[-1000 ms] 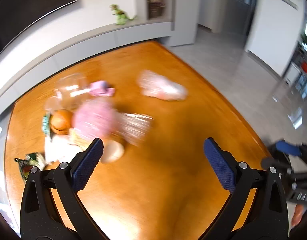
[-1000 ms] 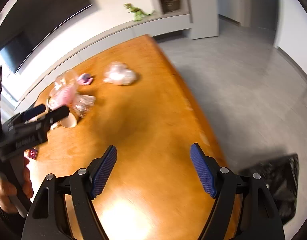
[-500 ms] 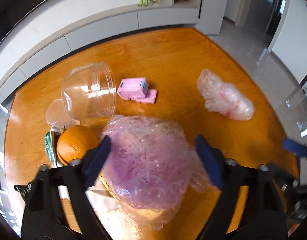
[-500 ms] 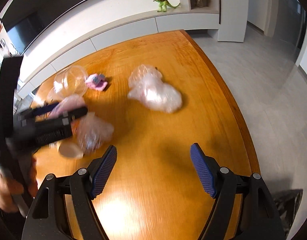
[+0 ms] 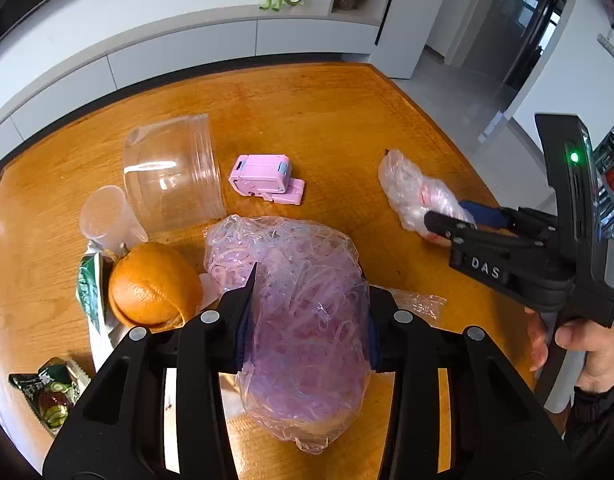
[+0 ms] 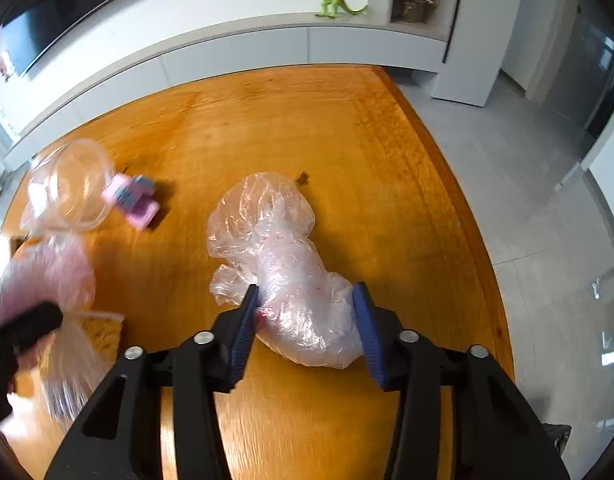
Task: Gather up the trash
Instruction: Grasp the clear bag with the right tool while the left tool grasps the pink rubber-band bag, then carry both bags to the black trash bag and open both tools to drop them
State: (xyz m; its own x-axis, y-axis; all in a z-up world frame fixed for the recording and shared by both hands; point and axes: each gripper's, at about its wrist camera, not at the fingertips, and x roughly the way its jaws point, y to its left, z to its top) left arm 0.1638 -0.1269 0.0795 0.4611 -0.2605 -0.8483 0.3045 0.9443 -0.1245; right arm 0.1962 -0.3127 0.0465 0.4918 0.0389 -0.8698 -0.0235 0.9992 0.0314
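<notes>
Both grippers were wide open; now the left gripper (image 5: 307,320) is closing on the pink crinkly plastic bag (image 5: 295,300) between its jaws, and the right gripper (image 6: 307,320) is closing on the clear crumpled plastic bag (image 6: 291,280). Both bags look ready to lift.

orange wooden table (image 5: 327,96), long white cabinet (image 6: 235,56) behind, grey tiled floor (image 6: 527,168), daylit.

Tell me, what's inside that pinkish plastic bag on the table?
The pinkish plastic bag shows a tangle of thin pink loops, maybe rubber bands, through its clear film. Whatever lies deeper inside or underneath is covered.
</notes>
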